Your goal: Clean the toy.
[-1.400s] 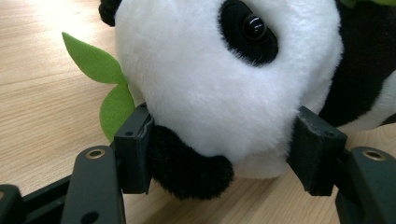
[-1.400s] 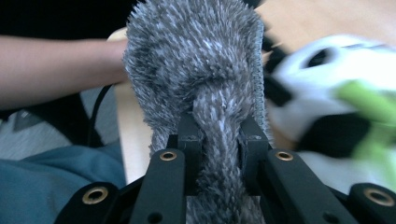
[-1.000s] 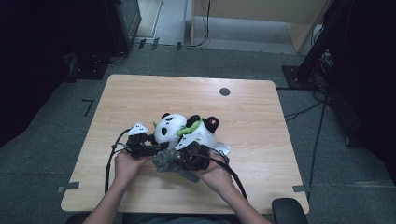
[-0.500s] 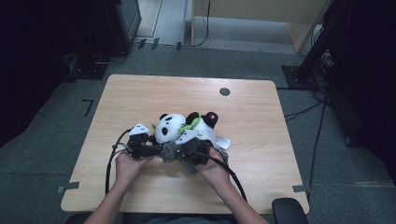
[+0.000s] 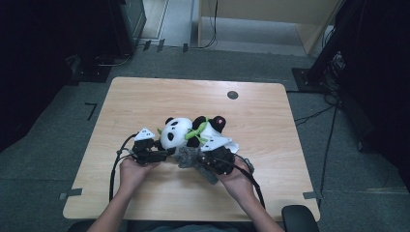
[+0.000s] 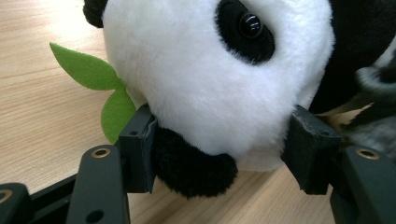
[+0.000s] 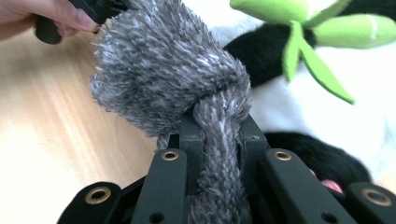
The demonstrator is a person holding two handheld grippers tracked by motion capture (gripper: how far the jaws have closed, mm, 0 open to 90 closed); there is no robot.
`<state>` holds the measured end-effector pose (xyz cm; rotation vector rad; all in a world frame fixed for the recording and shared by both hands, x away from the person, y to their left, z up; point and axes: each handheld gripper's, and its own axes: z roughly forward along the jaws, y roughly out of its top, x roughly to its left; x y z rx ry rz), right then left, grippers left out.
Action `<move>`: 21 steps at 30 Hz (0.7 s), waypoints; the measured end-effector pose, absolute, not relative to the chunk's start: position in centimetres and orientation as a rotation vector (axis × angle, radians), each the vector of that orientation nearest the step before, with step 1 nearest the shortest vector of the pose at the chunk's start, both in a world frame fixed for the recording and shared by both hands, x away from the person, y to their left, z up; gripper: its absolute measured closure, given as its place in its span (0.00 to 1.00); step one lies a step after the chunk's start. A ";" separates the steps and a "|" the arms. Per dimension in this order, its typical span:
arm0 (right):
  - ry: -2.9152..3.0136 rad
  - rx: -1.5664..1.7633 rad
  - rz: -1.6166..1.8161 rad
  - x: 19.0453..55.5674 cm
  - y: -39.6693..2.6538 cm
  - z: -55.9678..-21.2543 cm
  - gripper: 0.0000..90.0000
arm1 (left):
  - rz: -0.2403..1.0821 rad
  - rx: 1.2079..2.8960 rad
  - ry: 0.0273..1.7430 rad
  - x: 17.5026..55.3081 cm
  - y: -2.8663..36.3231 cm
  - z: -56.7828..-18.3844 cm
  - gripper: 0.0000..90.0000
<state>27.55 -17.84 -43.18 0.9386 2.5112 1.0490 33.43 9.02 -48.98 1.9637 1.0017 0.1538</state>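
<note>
Gripping: your right gripper [image 7: 219, 140] clamps the grey fuzzy scarf [image 7: 173, 79]; your left gripper [image 6: 219, 140] brackets the panda plush [image 5: 186, 133], jaws apart.
Location: panda lies mid-table [image 5: 145, 101], scarf touching it.
Risk: tugging could drag the panda or slip the fuzzy fabric.
Writing: none legible.

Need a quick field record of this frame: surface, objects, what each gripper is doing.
surface: wooden table
panda: plush lying on the table, green leaves beside its head
scarf: grey fuzzy knotted piece, in front of the panda
left gripper: jaws either side of the panda's head, touching the fur; grip looks loose, not clearly clamped
right gripper: jaws shut on the scarf's tail just below the knot
hole: dark round spot at the table's far side
</note>
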 end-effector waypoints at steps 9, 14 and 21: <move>2.506 0.953 1.084 26.7 -20.2 -42.1 0.87 | 0.147 1.960 0.999 33.5 9.1 -49.0 0.40; 2.511 0.965 1.087 26.2 -21.2 -41.8 0.87 | 0.147 1.959 1.002 33.4 9.1 -49.0 0.40; 2.482 0.990 1.086 25.7 -23.3 -41.6 0.86 | 0.139 1.953 1.007 33.5 9.1 -49.0 0.41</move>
